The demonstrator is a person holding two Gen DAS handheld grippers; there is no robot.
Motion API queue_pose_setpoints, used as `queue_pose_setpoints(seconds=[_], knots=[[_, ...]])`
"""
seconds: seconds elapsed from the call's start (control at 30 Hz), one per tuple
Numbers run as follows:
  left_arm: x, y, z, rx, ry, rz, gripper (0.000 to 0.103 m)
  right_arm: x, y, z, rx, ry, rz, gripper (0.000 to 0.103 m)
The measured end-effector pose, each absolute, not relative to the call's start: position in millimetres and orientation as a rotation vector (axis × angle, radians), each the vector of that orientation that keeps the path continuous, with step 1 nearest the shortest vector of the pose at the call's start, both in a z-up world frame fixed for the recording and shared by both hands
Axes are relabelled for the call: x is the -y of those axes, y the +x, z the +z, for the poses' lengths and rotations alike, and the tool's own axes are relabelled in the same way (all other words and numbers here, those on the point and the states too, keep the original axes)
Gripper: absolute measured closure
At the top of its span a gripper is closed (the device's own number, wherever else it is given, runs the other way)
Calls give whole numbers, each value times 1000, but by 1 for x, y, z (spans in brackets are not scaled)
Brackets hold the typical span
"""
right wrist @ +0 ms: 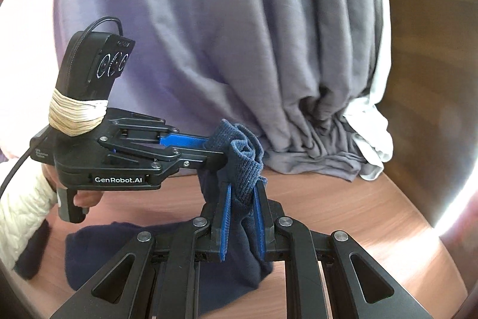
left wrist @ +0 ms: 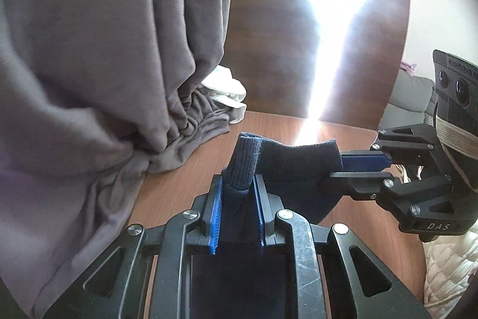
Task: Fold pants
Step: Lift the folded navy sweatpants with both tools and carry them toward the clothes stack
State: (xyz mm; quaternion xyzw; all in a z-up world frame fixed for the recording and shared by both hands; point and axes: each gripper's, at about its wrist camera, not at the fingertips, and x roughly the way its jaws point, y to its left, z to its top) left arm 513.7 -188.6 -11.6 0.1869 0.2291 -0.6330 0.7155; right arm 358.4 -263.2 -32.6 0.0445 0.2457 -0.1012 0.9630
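- Left claw (left wrist: 237, 184) is closed on the ribbed band of the navy pants (left wrist: 286, 166), its blue pads pressing the knit from both sides; the right wrist view shows it (right wrist: 215, 147) reaching in from the left, with its fingertips buried in the bunched cloth.
- Right claw (right wrist: 243, 199) is likewise clamped on the navy pants (right wrist: 245, 163), just beside the left one, and in the left wrist view it (left wrist: 336, 166) comes in from the right.
- Between the two claws, the band is raised off the wooden counter (right wrist: 343, 208), while the rest of the pants hangs down and lies on the counter near its front edge.
- Grey curtains (right wrist: 239, 35) hang behind, their hems gathered on the counter's far side.
- White cloth (left wrist: 228, 91) lies beside those hems.
- Strong sunlight washes out part of the far side in the left wrist view.
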Motion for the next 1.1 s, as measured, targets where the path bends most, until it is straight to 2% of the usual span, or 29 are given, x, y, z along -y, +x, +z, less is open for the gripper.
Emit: queue_pose_setpoints(seconds=[0.37,1.1], knots=[[104,510,-17,-504,425,-1388,83,165,356,-28,-494,10,-187,87],[-7,505,-76,-645,423,-1270,84,53,368,-72,-609,-118,-23,88]])
